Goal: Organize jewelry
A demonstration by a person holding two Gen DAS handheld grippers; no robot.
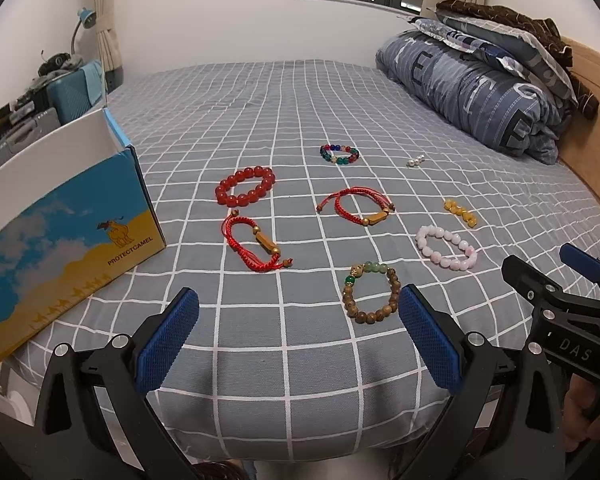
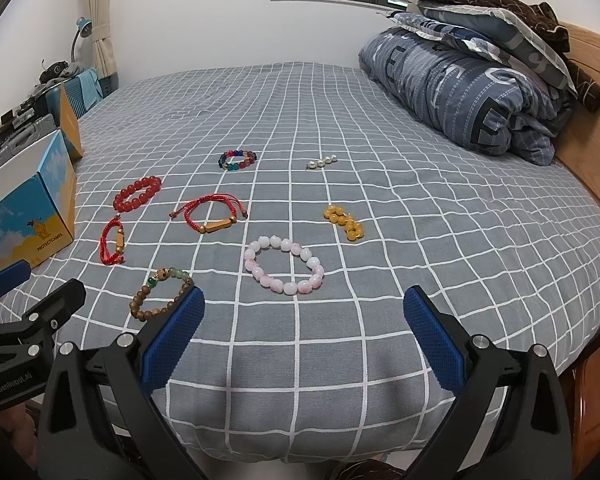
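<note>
Eight bracelets lie spread on a bed (image 1: 300, 360) with a grey, white-checked sheet. In the left wrist view the red bead bracelet (image 1: 245, 185) sits at centre left, a multicoloured one (image 1: 339, 154) above centre, and a small pearl strand (image 1: 416, 161) to its right. Two red cord bracelets (image 1: 256, 246) (image 1: 356, 208) lie in the middle, a yellow bead strand (image 1: 460, 212) and a pink bead bracelet (image 1: 446, 248) at right, and a wooden bead bracelet (image 1: 370, 294) lowest, just beside the right blue pad. An open box (image 1: 68, 236) stands at the left edge; it reads "PROTECTCAMEL". A folded quilt (image 1: 472, 88) fills the upper right, against the wooden headboard.

The left gripper (image 1: 300, 336) has its jaws wide apart, holding nothing, above the near edge of the bed. The right gripper (image 2: 304, 336) is likewise spread wide and empty, with the pink bracelet just above it in frame. Its body, seen at lower right of the left view, reads "DAS"; the left gripper's body reads "GenRobot.AI".
</note>
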